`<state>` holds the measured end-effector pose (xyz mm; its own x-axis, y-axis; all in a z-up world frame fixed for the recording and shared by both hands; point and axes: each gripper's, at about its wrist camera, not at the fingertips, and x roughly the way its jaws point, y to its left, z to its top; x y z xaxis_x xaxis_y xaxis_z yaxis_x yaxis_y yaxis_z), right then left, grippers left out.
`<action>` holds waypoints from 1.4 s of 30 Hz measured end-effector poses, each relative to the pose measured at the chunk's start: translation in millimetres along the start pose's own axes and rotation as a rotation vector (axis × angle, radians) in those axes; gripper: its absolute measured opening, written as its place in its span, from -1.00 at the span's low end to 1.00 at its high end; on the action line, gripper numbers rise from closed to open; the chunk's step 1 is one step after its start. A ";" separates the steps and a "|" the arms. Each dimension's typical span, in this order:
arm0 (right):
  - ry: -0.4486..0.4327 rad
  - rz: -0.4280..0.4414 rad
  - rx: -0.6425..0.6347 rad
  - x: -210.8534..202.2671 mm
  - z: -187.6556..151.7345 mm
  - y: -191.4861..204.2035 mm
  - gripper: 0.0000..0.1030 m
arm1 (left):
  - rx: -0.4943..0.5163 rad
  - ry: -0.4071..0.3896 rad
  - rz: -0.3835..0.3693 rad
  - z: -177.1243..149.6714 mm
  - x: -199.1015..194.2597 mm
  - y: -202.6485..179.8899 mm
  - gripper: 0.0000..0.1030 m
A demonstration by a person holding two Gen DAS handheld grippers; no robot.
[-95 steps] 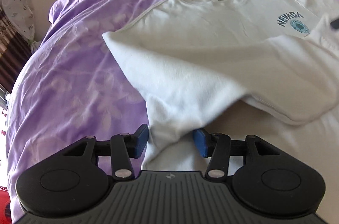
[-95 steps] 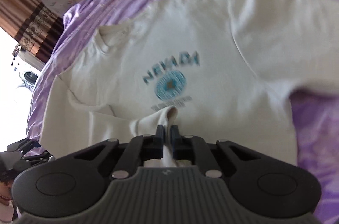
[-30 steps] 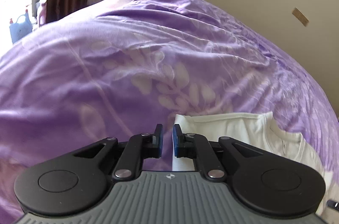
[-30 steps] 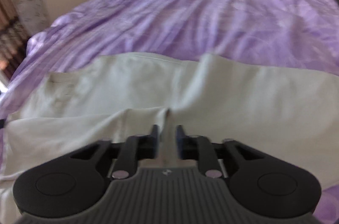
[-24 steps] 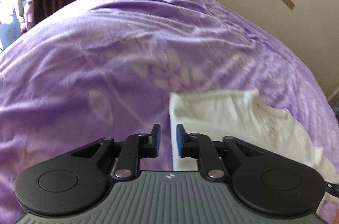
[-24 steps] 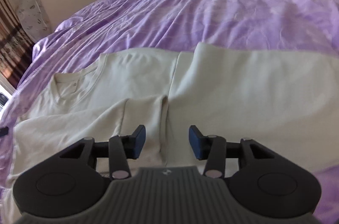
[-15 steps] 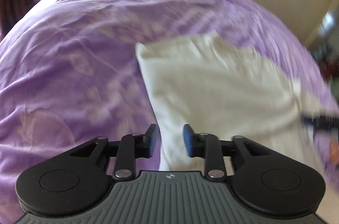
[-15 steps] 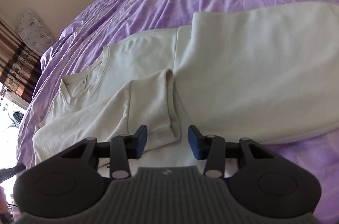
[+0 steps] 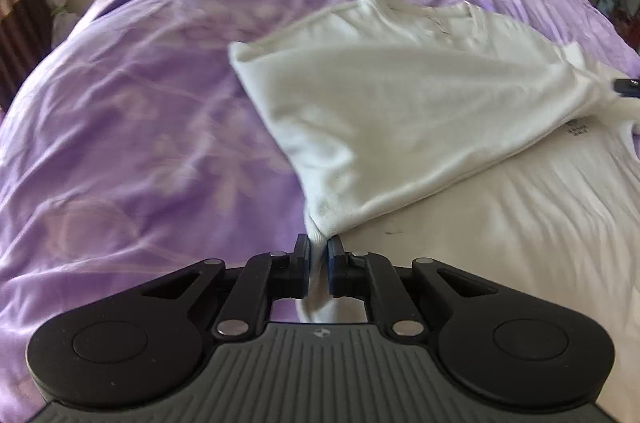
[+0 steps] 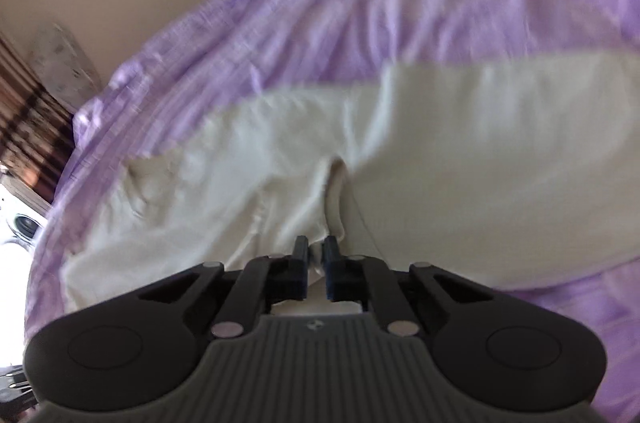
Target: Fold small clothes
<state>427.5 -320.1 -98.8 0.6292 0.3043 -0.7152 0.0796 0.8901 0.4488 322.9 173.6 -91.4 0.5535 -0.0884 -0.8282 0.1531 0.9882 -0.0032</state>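
Purple bedspread [image 9: 140, 127], white shirt [image 9: 400, 111] edge pinched by both grippers

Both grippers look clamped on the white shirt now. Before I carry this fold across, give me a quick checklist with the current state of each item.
1. Left gripper pinching the shirt: ok, cloth sits between the closed pads.
2. Right gripper pinching the shirt: ok, a fold of cloth sits between its pads.
3. Held flap lifted off the layer beneath: ok in the left view.
4. Purple bedspread caught in either grip: cannot tell.
5. Flap free of wrinkles: not ok, it bunches toward both grips.
6. Right view sharp: not ok, blurred.
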 end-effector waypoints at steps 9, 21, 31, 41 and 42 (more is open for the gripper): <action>0.122 -0.128 -0.039 17.8 -34.5 -27.2 -0.96 | -0.025 0.097 0.018 -0.2 6.1 5.1 -0.83; 0.032 -0.199 -0.156 -28.1 -10.8 -26.2 -0.52 | -0.098 0.036 0.005 14.9 -36.4 24.2 -0.60; -0.111 -0.279 0.045 -126.8 31.7 -115.2 0.03 | -0.121 -0.078 0.064 50.4 -52.7 -21.5 -0.41; -0.279 -0.386 0.383 -210.7 20.8 -256.8 0.05 | -0.074 -0.084 0.098 74.5 -33.9 -94.4 -0.25; -0.297 -0.394 0.416 -214.1 17.6 -271.3 0.05 | -0.087 -0.080 0.092 76.3 -29.5 -97.0 -0.25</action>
<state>284.8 -632.7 -57.9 0.6744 -0.1785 -0.7164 0.6037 0.6920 0.3958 354.2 70.8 -23.8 0.6262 -0.0036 -0.7796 0.0294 0.9994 0.0190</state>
